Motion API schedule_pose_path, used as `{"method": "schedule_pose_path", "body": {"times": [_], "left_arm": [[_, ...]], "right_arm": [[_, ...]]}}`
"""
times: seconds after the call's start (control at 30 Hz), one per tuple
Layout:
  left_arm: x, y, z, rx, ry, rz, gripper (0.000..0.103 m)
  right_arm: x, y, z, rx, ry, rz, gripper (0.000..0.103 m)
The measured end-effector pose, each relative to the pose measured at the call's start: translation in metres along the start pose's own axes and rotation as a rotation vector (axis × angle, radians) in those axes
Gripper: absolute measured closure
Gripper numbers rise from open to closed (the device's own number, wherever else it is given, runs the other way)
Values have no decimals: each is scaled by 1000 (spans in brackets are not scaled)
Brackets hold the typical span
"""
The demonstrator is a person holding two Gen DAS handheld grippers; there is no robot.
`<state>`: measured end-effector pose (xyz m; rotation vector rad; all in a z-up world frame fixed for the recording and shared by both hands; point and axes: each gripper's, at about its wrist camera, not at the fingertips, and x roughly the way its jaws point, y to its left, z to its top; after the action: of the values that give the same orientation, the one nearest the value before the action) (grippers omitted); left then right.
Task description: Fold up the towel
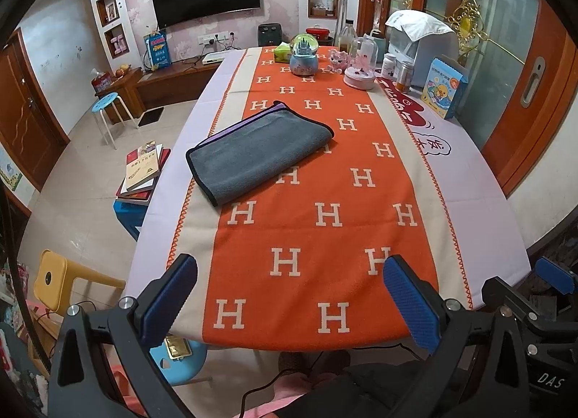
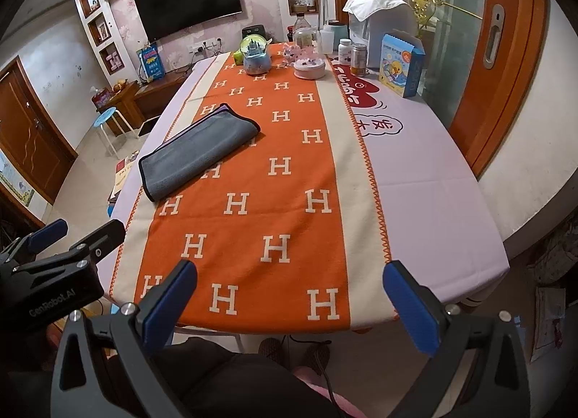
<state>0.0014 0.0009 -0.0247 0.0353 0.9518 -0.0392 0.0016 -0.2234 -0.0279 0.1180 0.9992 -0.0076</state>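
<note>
I'm holding the left gripper (image 1: 289,295) and right gripper (image 2: 289,299) wide apart, gripping nothing, hovering at the near table edge, well apart from the folded grey microfibre towel (image 1: 258,151) lying on the orange H-patterned tablecloth (image 1: 318,223).

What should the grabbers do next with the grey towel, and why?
Probably reach both forward to the towel. It lies folded over once, and the left gripper and right gripper are open, empty, back at the table's near edge.
</note>
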Motion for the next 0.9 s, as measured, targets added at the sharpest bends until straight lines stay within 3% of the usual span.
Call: {"method": "schedule_pose_path", "body": {"times": [0.9], "left_arm": [[9,-2,-6,7,25,-5,1]], "right_arm": [[1,2,0,-1,1,-1,0]]}}
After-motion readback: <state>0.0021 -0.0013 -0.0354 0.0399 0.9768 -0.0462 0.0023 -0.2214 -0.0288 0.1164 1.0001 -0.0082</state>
